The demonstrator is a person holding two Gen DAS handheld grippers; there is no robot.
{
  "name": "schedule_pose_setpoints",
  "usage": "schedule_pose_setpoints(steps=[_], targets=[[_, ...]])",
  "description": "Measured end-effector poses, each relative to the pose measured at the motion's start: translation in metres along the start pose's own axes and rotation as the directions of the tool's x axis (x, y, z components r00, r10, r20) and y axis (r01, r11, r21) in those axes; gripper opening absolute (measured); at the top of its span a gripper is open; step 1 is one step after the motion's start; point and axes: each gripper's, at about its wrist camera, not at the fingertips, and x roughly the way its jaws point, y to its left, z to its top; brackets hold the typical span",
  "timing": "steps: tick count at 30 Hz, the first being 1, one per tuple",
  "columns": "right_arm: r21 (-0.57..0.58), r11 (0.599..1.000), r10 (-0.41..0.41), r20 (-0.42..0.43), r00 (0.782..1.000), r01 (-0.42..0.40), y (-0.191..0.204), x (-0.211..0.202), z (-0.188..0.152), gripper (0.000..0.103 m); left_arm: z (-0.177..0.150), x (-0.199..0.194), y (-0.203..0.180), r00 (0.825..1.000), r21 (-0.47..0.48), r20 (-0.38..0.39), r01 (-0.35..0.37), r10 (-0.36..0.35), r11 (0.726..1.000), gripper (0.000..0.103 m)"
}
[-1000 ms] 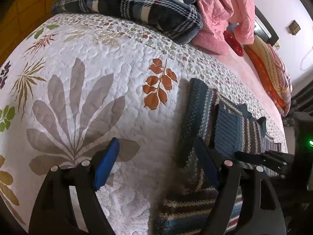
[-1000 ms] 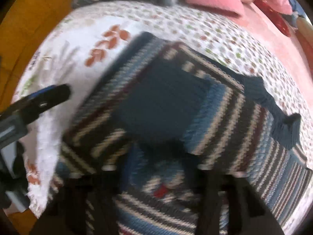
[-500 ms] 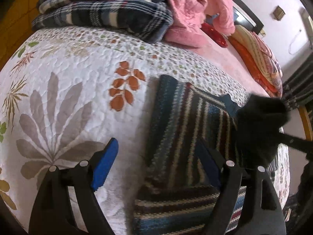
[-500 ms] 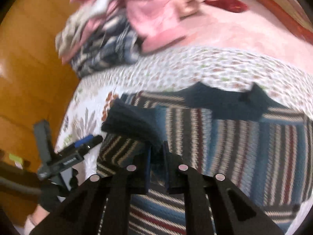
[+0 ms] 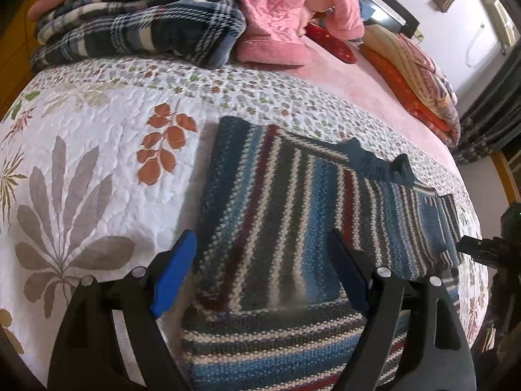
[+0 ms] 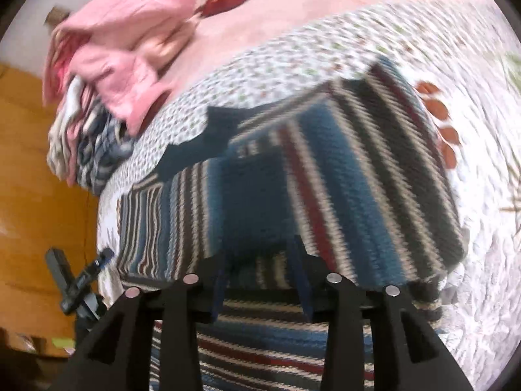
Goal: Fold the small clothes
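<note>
A knitted sweater (image 5: pixel 276 215) striped in blue, cream, dark grey and red lies flat on the quilted bedspread (image 5: pixel 97 150), its dark blue collar (image 5: pixel 377 166) toward the far side. One sleeve lies folded across the body, with its cuff (image 5: pixel 433 228) near the right edge. My left gripper (image 5: pixel 260 273) hovers open over the sweater's near left part, with nothing between its blue pads (image 5: pixel 176 277). In the blurred right wrist view, my right gripper (image 6: pixel 260 280) is open just above the sweater (image 6: pixel 325 179) and holds nothing. Its tip (image 5: pixel 478 251) shows at the far right of the left wrist view.
A folded plaid blanket (image 5: pixel 146 29) and pink bedding (image 5: pixel 286 9) are piled at the far side of the bed. Striped orange pillows (image 5: pixel 420 91) lie at the far right. An orange wooden wall (image 6: pixel 32 211) borders the bed. The left gripper (image 6: pixel 81 280) appears at the left edge.
My right gripper, shut on the sleeve half a second ago, laid it across the body, opened, and drew back to the right. My left gripper stayed open and shifted slightly.
</note>
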Motion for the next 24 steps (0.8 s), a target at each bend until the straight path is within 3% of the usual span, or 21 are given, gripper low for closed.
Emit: schedule_pose_setpoints(steps=[3, 6, 9, 10, 15, 19, 24], targets=[[0.031, 0.999, 0.021, -0.001, 1.0, -0.021, -0.01, 0.01, 0.01, 0.053, -0.001, 0.001, -0.009, 1.0, 0.02, 0.006, 0.017, -0.017, 1.0, 0.082], [0.019, 0.999, 0.036, -0.029, 0.999, -0.035, -0.008, 0.026, 0.017, 0.054, 0.0, 0.003, -0.017, 0.999, 0.037, 0.005, 0.034, -0.034, 0.999, 0.083], [-0.009, 1.0, -0.008, -0.082, 0.997, 0.007, -0.003, 0.046, 0.018, 0.054, -0.002, 0.009, -0.026, 0.999, 0.057, -0.005, 0.048, -0.048, 0.997, 0.084], [-0.011, 1.0, -0.028, -0.084, 0.996, 0.027, -0.001, 0.049, 0.016, 0.052, -0.002, 0.011, -0.029, 0.999, 0.062, -0.012, 0.053, -0.052, 0.997, 0.084], [-0.041, 0.998, -0.044, -0.041, 0.998, 0.042, 0.012, 0.04, 0.016, 0.009, -0.008, 0.022, -0.042, 0.998, 0.098, -0.041, 0.06, -0.057, 0.993, 0.084], [-0.041, 0.998, 0.05, -0.016, 0.999, -0.05, 0.012, 0.01, 0.01, 0.007, -0.011, 0.027, -0.047, 0.997, 0.113, -0.06, 0.059, -0.052, 0.992, 0.084], [-0.09, 0.995, -0.052, -0.035, 0.998, 0.049, 0.005, 0.007, -0.003, 0.006, -0.016, 0.034, -0.044, 0.995, 0.124, -0.093, 0.039, -0.027, 0.991, 0.084]])
